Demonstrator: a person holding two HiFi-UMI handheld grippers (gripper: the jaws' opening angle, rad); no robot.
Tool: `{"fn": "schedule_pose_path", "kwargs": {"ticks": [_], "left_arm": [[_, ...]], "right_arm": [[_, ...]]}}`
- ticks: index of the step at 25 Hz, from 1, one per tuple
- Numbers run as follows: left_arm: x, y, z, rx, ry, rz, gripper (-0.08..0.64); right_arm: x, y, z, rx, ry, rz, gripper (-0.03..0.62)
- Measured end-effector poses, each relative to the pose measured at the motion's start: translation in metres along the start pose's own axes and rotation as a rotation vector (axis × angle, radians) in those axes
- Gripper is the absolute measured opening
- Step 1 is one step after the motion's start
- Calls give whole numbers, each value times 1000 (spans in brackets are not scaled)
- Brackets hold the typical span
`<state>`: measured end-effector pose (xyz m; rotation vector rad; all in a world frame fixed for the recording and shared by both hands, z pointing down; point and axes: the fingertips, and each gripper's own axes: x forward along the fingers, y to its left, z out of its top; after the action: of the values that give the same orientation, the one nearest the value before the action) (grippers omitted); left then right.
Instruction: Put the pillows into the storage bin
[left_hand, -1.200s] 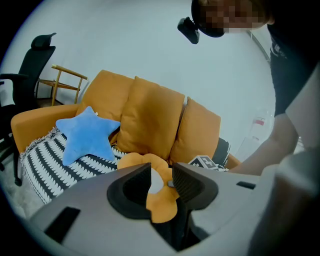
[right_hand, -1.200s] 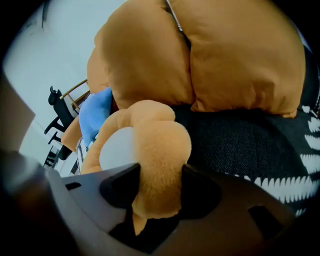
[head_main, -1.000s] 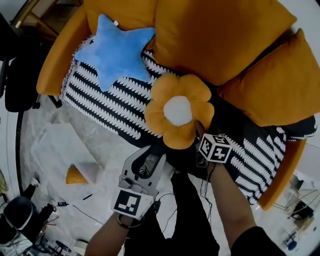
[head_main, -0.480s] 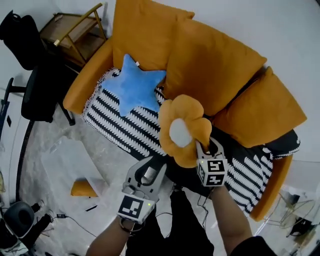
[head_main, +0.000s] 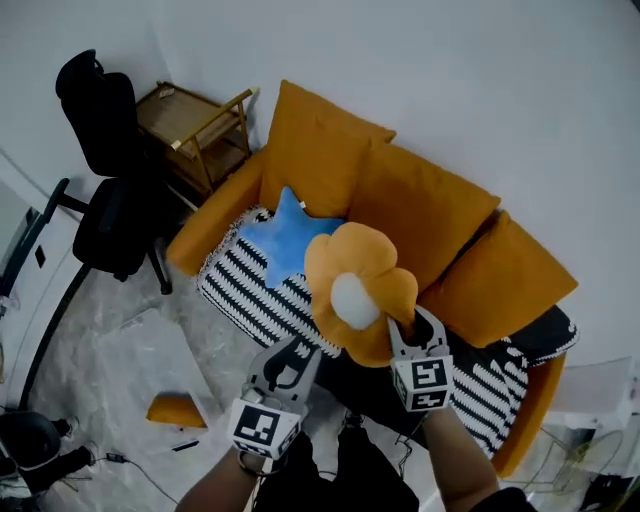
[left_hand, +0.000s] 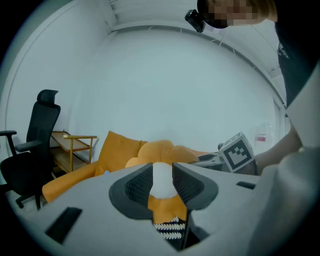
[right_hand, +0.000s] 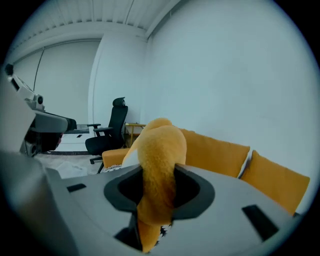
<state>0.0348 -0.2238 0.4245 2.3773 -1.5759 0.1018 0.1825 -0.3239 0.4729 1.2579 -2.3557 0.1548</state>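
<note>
Jaws of right gripper (head_main: 412, 328) have just been closing & now pinch flower pillow (head_main: 355, 295) by a petal, mid-frame; it's up off sofa (head_main: 440, 220) vs a sec ago. Left gripper (head_main: 298, 352) jaws apart, holding nothing. Pick looks done; next is carry to bin (head_main: 140, 350), lower left. Star pillow (head_main: 285, 240) still on sofa, behind.

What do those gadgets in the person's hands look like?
Both are grey plastic two-jaw tongs. The left gripper and right gripper each carry a white marker cube printed with black squares, and dark pads line the jaws. Forearms are bare.
</note>
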Motion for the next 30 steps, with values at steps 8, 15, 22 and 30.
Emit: {"fn": "schedule_pose_path", "kwargs": {"ticks": [8, 15, 22, 30], "left_arm": [[-32, 13, 70, 32, -101, 44, 120], [-61, 41, 111, 64, -169, 120, 98], [-104, 76, 119, 84, -202, 220, 32], [-147, 105, 119, 97, -199, 290, 6]], "right_arm": [[-34, 29, 121, -120, -173, 64, 137], [-41, 69, 175, -113, -252, 118, 135], [-40, 121, 192, -108, -286, 174, 133], [-38, 167, 197, -113, -289, 219, 133]]}}
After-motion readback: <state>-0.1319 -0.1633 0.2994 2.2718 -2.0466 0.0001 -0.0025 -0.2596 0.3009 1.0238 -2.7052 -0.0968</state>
